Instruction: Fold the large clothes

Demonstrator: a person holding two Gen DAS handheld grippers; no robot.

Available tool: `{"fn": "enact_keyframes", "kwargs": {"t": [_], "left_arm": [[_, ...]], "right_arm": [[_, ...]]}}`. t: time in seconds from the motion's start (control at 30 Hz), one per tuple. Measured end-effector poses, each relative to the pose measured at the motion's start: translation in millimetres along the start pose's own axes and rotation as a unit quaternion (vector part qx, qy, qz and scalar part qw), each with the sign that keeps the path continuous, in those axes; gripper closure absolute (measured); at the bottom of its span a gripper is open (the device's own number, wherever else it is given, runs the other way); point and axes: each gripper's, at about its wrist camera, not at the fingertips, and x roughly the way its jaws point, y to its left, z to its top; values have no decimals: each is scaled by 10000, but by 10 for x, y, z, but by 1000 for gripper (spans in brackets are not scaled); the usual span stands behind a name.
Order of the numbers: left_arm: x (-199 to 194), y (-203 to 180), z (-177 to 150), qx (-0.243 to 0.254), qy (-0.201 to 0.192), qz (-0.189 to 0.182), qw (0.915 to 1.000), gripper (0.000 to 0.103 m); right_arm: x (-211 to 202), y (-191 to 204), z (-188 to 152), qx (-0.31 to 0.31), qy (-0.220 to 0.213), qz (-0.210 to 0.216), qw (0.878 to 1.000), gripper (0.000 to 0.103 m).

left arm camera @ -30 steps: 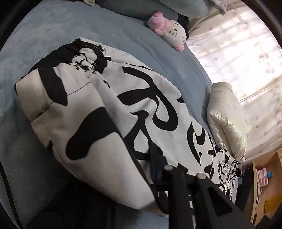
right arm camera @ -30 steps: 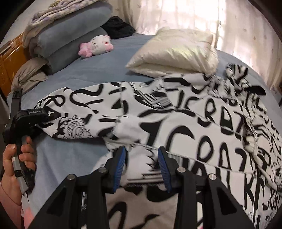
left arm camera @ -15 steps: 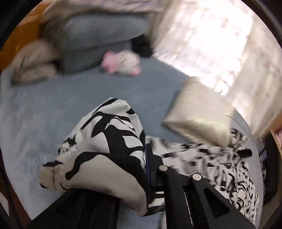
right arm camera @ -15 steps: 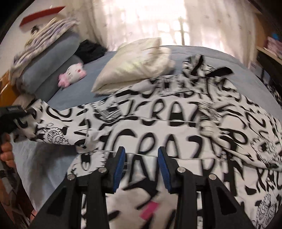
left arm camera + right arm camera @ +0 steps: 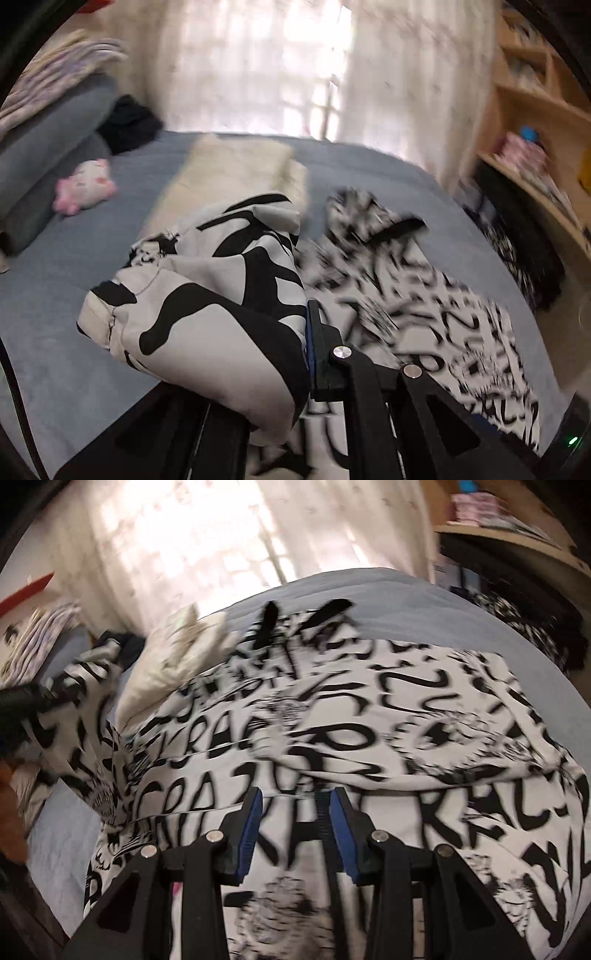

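Left gripper [image 5: 295, 354] is clamped on a bunched sleeve of the black-and-white lettered garment [image 5: 369, 738], holding it raised over the blue bed [image 5: 55, 332]; right gripper [image 5: 295, 834] hangs just above the cloth with its blue pads [image 5: 249, 830] parted and nothing between them. Garment lies spread on the bed, long axis running from the near edge toward the cream pillow [image 5: 236, 173] and curtained window [image 5: 295, 66]; frames are motion-blurred.

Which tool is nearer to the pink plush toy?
Left. The left tool holds a sleeve on the toy's side of the bed. The right tool is over the garment's body, farther away.
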Motion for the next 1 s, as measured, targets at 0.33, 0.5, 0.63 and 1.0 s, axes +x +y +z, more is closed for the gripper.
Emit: {"fn": "enact_keyframes", "kwargs": {"t": [0.33, 0.5, 0.63, 1.0], "left_arm": [[769, -628, -746, 433, 1481, -606, 9862, 47], [678, -609, -787, 321, 1455, -877, 9849, 21], [539, -474, -763, 214, 1408, -912, 9856, 21], [62, 359, -982, -316, 945, -310, 9945, 20]], "right_arm": [[-103, -535, -39, 417, -48, -185, 9989, 64], [-79, -574, -59, 507, -18, -44, 9987, 64], [-65, -474, -53, 393, -2, 153, 9991, 64], [38, 210, 95, -716, 214, 862, 9935, 55]]}}
